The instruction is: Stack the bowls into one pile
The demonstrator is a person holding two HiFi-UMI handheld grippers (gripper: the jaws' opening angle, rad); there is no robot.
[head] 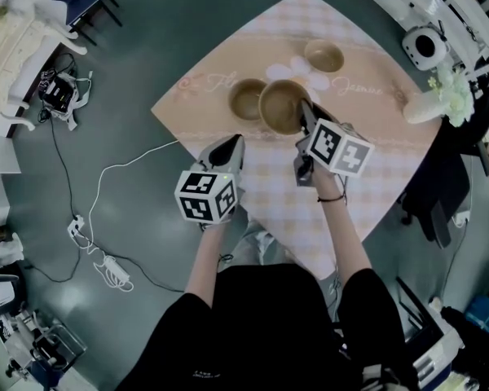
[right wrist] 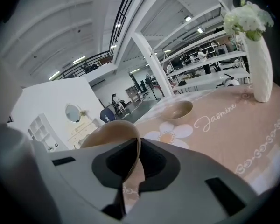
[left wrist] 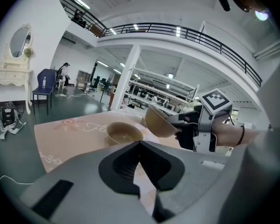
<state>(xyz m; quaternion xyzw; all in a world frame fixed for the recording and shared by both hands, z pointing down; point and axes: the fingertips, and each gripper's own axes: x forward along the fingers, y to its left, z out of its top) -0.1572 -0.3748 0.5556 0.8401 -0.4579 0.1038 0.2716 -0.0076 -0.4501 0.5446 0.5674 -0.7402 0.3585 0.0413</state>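
1. Head view, nearest the person: the left gripper point(head: 233, 142) is over the near-left edge of the table point(head: 310, 210). In the left gripper view its jaws meet at the tips with nothing between them
2. Just to its right, the right gripper point(head: 303, 112) reaches a little further in. Its jaws are closed on the near rim of the held bowl point(head: 279, 104) – in the right gripper view the thin rim runs down between the two pads
3. The held bowl is tan. In the left gripper view it is tilted and clear of the pink cloth, with its mouth facing away from the right gripper
4. The left bowl point(head: 246, 98) stands upright on the cloth just beside the held bowl – in the head view their rims overlap, but I cannot tell whether they touch
5. Further in and to the right, the far bowl point(head: 323, 55) stands upright and alone beside a printed white flower, apart from the other two
6. At the far right edge of the table is a white vase point(head: 428, 108) holding pale flowers point(head: 450, 88)
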